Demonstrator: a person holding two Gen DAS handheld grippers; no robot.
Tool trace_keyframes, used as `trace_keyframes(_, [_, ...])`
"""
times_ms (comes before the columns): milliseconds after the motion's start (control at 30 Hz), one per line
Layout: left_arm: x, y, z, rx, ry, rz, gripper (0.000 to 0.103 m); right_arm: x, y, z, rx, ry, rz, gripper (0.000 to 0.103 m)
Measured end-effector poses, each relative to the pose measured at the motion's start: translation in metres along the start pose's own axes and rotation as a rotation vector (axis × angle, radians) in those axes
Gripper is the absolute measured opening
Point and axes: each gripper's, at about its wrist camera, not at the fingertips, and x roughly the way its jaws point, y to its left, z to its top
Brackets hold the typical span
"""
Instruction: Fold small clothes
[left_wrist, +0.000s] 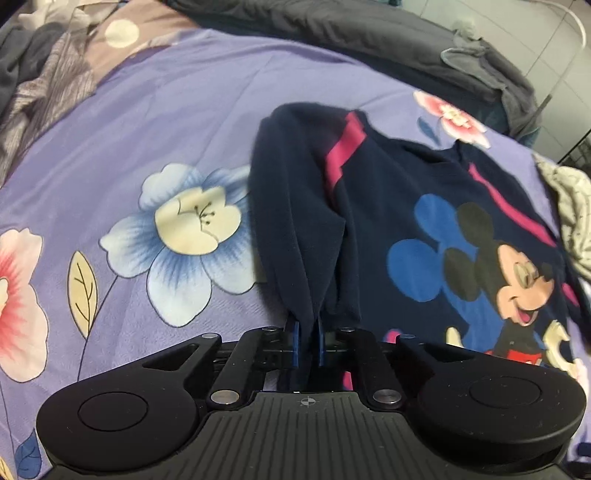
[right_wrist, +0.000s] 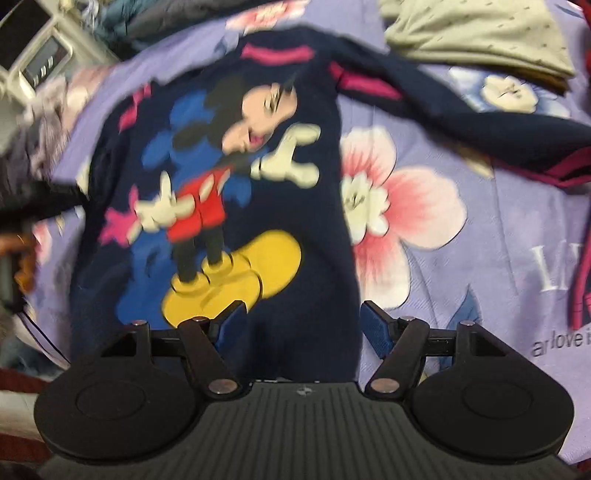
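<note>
Bed (left_wrist: 184, 110): sweater (left_wrist: 424, 221) lies flat, print up. Left gripper (left_wrist: 307, 332) has its fingers clamped on the sleeve (left_wrist: 295, 221), lifting it. Right gripper (right_wrist: 303, 321) spread wide over the hem, holding nothing. Risk: sleeve pull drags the unpinned body, bunching the fold.

Pretty much all bed here: a lilac bedsheet (left_wrist: 192, 110) printed with big pink and blue flowers, a dark grey blanket (left_wrist: 332, 26) bunched along the far edge. Pale wall (left_wrist: 517, 22) behind it, maybe tiled, hard to tell through the fisheye.
</note>
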Motion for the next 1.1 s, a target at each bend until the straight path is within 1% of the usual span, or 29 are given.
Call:
trace_keyframes(33, [-0.004,0.002,0.003,-0.008,-0.001,-0.004,0.052,0.004,-0.003,0.001,0.027,0.021,-0.006,0.072])
trace_keyframes(100, [-0.015,0.011,0.012,-0.012,-0.016,0.01,0.053,0.005,-0.009,-0.001,0.07,0.038,0.02,0.072])
trace_keyframes(133, [-0.021,0.018,0.018,-0.006,-0.028,0.039,0.053,0.005,-0.011,-0.001,0.081,0.041,0.033,0.073])
trace_keyframes(200, [-0.033,0.035,0.032,0.02,-0.05,0.111,0.053,0.003,-0.012,-0.004,0.091,0.047,0.03,0.074])
trace_keyframes(267, [-0.044,0.053,0.048,0.087,-0.095,0.225,0.053,0.004,-0.013,-0.006,0.097,0.053,0.011,0.074])
trace_keyframes(300, [-0.047,0.063,0.058,0.109,-0.101,0.254,0.055,0.003,-0.014,-0.007,0.1,0.058,0.011,0.074])
trace_keyframes(333, [-0.049,0.073,0.069,0.108,-0.101,0.26,0.056,0.005,-0.015,-0.008,0.103,0.064,0.013,0.074])
trace_keyframes(367, [-0.052,0.082,0.08,0.088,-0.112,0.274,0.063,0.005,-0.016,-0.008,0.103,0.068,0.013,0.074])
trace_keyframes(400, [-0.055,0.088,0.087,0.064,-0.127,0.31,0.071,0.005,-0.017,-0.009,0.101,0.071,0.013,0.075])
trace_keyframes(433, [-0.055,0.092,0.094,0.045,-0.13,0.348,0.097,0.004,-0.017,-0.009,0.096,0.074,0.013,0.076])
trace_keyframes(467, [-0.053,0.095,0.098,0.033,-0.112,0.384,0.103,0.004,-0.017,-0.009,0.089,0.075,0.012,0.076])
trace_keyframes(500, [-0.051,0.095,0.1,0.032,-0.088,0.418,0.103,0.004,-0.017,-0.009,0.081,0.075,0.01,0.076])
trace_keyframes(533, [-0.052,0.094,0.098,0.039,-0.09,0.432,0.103,0.005,-0.016,-0.008,0.075,0.077,0.008,0.077])
trace_keyframes(567, [-0.054,0.094,0.092,0.043,-0.094,0.416,0.103,0.005,-0.016,-0.008,0.07,0.081,0.008,0.077])
trace_keyframes(600, [-0.056,0.095,0.084,0.033,-0.079,0.384,0.103,0.006,-0.017,-0.008,0.068,0.083,0.007,0.077])
trace_keyframes(667, [-0.055,0.095,0.063,-0.003,-0.017,0.311,0.103,0.006,-0.019,-0.007,0.069,0.083,0.009,0.078])
trace_keyframes(733, [-0.054,0.092,0.036,-0.076,0.031,0.24,0.103,0.007,-0.02,-0.008,0.075,0.084,0.012,0.078])
trace_keyframes(767, [-0.053,0.089,0.019,-0.113,0.059,0.19,0.103,0.009,-0.02,-0.006,0.077,0.085,0.013,0.078])
trace_keyframes(800, [-0.05,0.084,0.004,-0.128,0.088,0.145,0.103,0.009,-0.02,-0.006,0.077,0.087,0.014,0.079])
trace_keyframes(833, [-0.045,0.079,-0.008,-0.139,0.109,0.124,0.103,0.01,-0.019,-0.006,0.075,0.089,0.013,0.08])
trace_keyframes(900, [-0.035,0.065,-0.031,-0.175,0.147,0.115,0.103,0.011,-0.018,-0.005,0.066,0.096,0.011,0.081])
trace_keyframes(967, [-0.029,0.044,-0.046,-0.158,0.16,0.08,0.103,0.013,-0.016,-0.003,0.051,0.104,0.006,0.083])
trace_keyframes(1000, [-0.025,0.035,-0.05,-0.133,0.153,0.09,0.103,0.014,-0.015,-0.003,0.042,0.107,0.005,0.084])
trace_keyframes(1033, [-0.023,0.026,-0.054,-0.109,0.149,0.109,0.097,0.015,-0.014,-0.003,0.034,0.111,0.003,0.084])
trace_keyframes(1067, [-0.022,0.021,-0.055,-0.098,0.146,0.126,0.071,0.015,-0.013,-0.003,0.025,0.114,0.001,0.084])
trace_keyframes(1100, [-0.023,0.019,-0.055,-0.104,0.135,0.133,0.052,0.015,-0.012,-0.003,0.02,0.117,-0.001,0.085])
